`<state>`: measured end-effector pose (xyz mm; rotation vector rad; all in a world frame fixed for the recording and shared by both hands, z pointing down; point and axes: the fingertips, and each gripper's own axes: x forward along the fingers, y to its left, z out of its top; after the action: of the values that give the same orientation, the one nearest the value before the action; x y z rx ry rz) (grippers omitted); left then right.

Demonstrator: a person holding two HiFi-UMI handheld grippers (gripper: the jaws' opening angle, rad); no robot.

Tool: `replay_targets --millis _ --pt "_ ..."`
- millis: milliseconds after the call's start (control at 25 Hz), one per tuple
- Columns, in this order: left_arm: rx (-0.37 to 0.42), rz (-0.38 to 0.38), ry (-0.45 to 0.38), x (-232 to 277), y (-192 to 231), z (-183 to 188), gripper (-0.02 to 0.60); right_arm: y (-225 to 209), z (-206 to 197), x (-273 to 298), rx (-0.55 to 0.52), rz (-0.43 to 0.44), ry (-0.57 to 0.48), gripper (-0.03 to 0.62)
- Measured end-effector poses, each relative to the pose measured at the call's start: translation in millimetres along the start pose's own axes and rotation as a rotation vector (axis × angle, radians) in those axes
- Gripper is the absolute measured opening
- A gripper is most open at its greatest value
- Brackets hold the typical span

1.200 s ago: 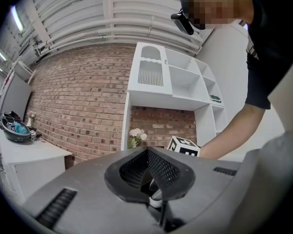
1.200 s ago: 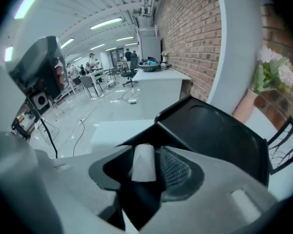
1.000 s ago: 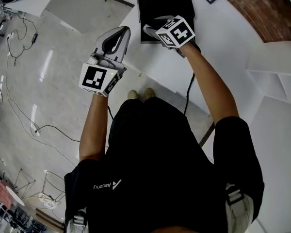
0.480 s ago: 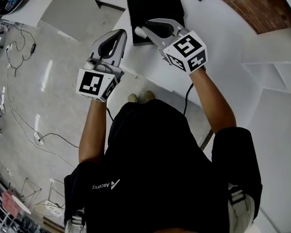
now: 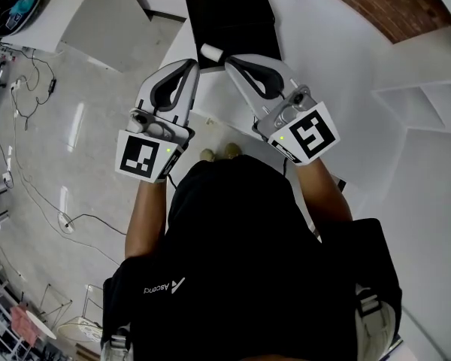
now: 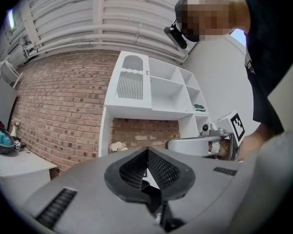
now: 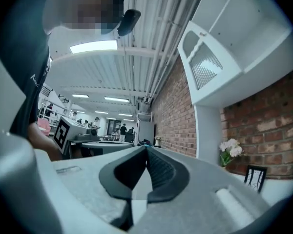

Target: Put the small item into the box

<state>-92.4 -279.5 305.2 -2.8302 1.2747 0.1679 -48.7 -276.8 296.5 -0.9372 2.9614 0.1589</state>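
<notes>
Left tongs (image 5: 193, 66): clenched on nothing; in the left gripper view I see the pads meeting with only air between them.
Right tongs (image 5: 228, 61): also clenched and empty, pads together.
Small white roll (image 5: 209, 52): lies at the near edge of the black box (image 5: 233, 17) on the white table (image 5: 338, 74). I cannot tell whether it is inside or on the rim.
Bearing: just ahead of both tips and between them.
Long axis: roughly across my view, left to right.
Nearer tongs: neither clearly; they flank it about evenly.
Next move: I judge either pair must release before closing across the roll.
</notes>
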Motion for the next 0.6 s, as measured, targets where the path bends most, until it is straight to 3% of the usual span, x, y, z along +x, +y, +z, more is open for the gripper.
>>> replay_targets --millis 320,600 --pt "0.015 -0.004 -0.007 -7 -13 4 -0.002 10 15 -19 0.011 -0.026 -0.106 0.002" --pt "0.018 0.002 -0.015 -8 -18 9 -0.002 12 17 -25 0.009 -0.027 -0.107 0.000"
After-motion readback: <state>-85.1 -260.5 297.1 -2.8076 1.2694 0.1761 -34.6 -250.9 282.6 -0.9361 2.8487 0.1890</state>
